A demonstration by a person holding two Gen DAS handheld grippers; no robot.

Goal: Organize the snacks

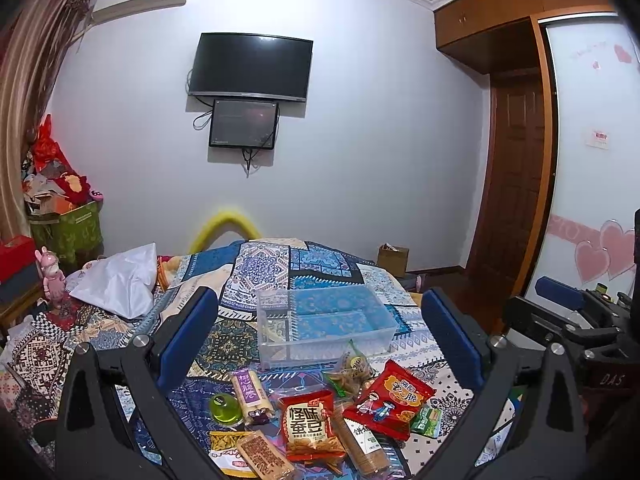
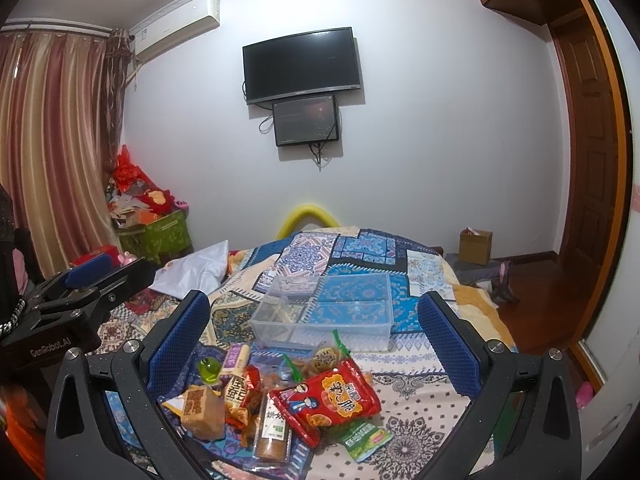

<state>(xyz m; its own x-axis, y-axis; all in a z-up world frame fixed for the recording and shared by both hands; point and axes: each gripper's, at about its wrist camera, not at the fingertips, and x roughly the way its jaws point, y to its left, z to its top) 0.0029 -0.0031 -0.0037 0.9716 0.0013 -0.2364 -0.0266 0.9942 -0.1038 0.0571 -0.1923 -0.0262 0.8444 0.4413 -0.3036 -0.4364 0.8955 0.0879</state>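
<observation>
1. Left tongs (image 1: pixel 320 344) spread wide and empty, held above the snack pile on the bed (image 1: pixel 280 268). Right tongs (image 2: pixel 314 340) likewise spread, nothing between the pads.
2. Snacks sit in a loose heap at the near edge of the bedspread; the clear plastic bin (image 2: pixel 324 312) is just beyond them and looks nearly empty, with a divider inside.
3. Likely step: first pick. The red crisps packet (image 2: pixel 330 396) lies on top of the heap, so it is the easiest start for the right tongs.
4. Suggest pinching a packet by its sealed edge, not its puffed middle; film may slip.
5. The green jelly cup (image 1: pixel 224 408) and purple-wrapped roll (image 1: pixel 250 394) lie closer to the left tongs; take them separately, since the cup could roll.
6. Lift clear of the bin wall before releasing.
7. Hard to read: lower packets overlap, the bottom ones are cut off by the frame, and bin contents at its left end are unclear through the plastic.
</observation>
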